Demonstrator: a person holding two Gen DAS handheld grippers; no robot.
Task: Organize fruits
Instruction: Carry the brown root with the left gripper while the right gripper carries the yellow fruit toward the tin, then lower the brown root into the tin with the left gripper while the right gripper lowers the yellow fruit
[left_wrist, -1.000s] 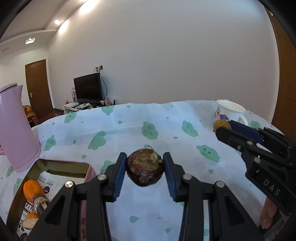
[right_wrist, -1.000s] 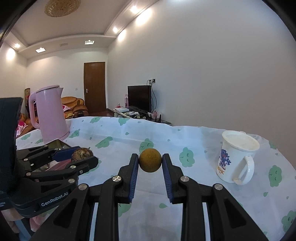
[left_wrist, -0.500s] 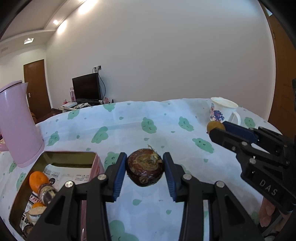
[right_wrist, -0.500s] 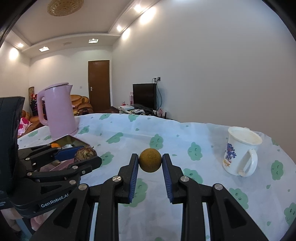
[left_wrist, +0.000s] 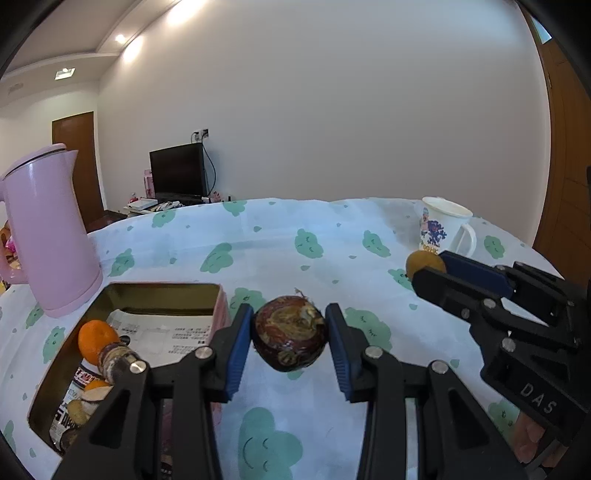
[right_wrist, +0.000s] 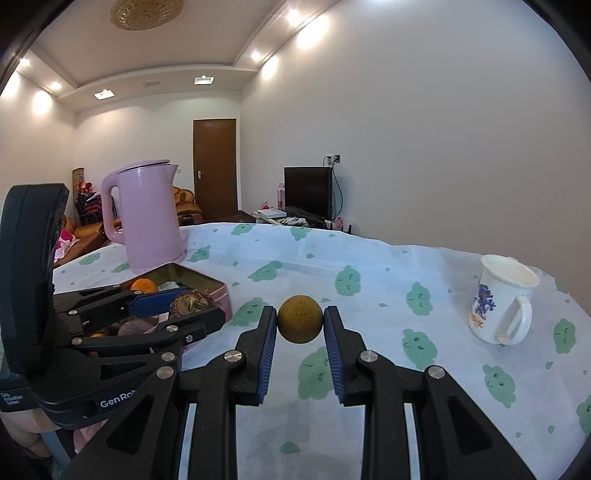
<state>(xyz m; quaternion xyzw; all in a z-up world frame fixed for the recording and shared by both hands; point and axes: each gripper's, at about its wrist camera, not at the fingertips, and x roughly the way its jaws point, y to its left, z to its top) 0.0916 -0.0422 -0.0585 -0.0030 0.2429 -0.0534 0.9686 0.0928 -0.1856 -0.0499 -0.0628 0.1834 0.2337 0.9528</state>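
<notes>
I count two grippers, my left (left_wrist: 290, 343) and my right (right_wrist: 300, 325). One dark mottled fruit (left_wrist: 290, 339) sits between my left jaws, one brown ball fruit (right_wrist: 300, 324) between my right. One tin (left_wrist: 162, 291), one kettle (left_wrist: 48, 236), one mug (right_wrist: 502, 299).

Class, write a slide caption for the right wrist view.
Right gripper clamps a small round brown fruit above the cloud-print tablecloth, white mug at right.

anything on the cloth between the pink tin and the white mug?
Nothing rests there: bare cloud-print tablecloth between pink tin and white mug, per right wrist view. Only the right tool, shut on a small brown fruit, hangs above that stretch.
</notes>
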